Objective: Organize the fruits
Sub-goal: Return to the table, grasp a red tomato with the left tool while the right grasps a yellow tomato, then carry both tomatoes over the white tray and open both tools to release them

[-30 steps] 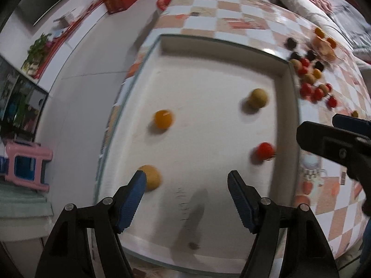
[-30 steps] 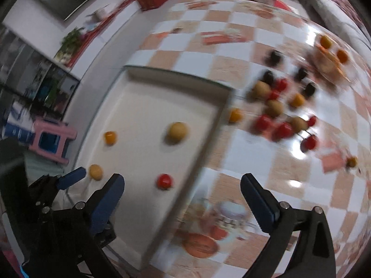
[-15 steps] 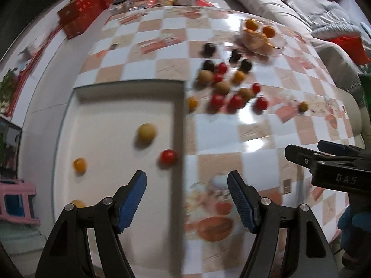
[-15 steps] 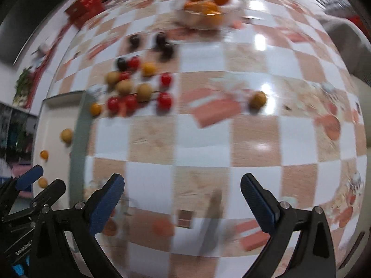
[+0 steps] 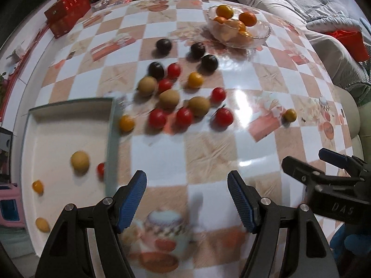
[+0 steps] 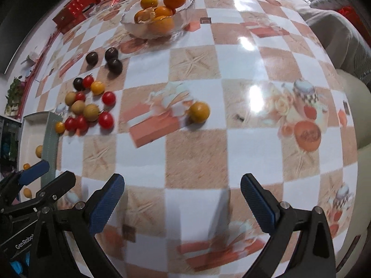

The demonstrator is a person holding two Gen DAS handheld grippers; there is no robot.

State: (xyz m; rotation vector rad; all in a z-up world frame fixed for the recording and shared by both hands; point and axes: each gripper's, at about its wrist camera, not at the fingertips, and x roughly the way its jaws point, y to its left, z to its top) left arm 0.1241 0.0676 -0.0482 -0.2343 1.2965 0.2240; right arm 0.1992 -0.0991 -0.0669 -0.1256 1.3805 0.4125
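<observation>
Several red, yellow, tan and dark small fruits (image 5: 183, 92) lie in a loose cluster on the checkered table; they also show in the right wrist view (image 6: 89, 106). A lone yellow fruit (image 6: 199, 112) sits apart to the right, seen also in the left wrist view (image 5: 290, 115). A white tray (image 5: 58, 132) at the left holds several small fruits (image 5: 80, 159). My left gripper (image 5: 186, 199) is open and empty above the table near the tray's right rim. My right gripper (image 6: 182, 202) is open and empty, nearer than the lone yellow fruit.
A glass bowl of oranges (image 5: 238, 26) stands at the far side of the table, also in the right wrist view (image 6: 160, 16). Red boxes (image 5: 67, 16) lie at the far left. A grey sofa (image 5: 324, 18) runs along the right. A pink stool (image 5: 9, 206) stands left of the tray.
Both grippers have swung right, away from the tray and over the open table toward the fruit cluster. The lone yellow fruit is now nearer the right gripper. Both stay open.
</observation>
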